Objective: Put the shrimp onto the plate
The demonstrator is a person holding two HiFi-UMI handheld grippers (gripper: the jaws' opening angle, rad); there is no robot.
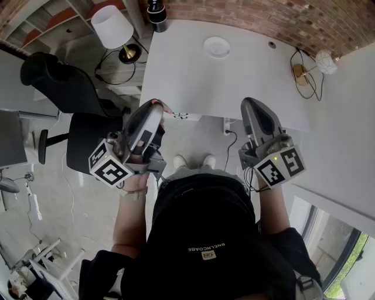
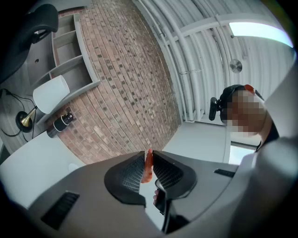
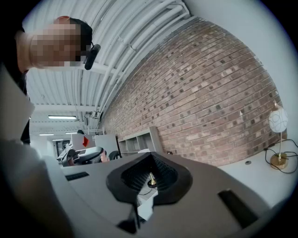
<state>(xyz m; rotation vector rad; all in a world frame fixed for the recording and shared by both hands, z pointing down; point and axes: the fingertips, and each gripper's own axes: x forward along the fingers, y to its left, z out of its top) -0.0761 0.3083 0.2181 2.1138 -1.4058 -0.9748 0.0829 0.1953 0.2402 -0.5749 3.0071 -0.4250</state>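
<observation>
A small white plate lies near the far edge of the white table. My left gripper hovers at the table's near edge, held close to the person's body, shut on an orange-red shrimp. The shrimp stands upright between the jaws in the left gripper view, and its pink end peeks out in the head view. My right gripper is held level with it at the right, also over the near edge. Its jaws meet at the tips with nothing between them.
A white-shaded lamp and a black office chair stand on the floor left of the table. A black object sits at the table's back edge. A globe lamp with cables stands by a second white table at the right.
</observation>
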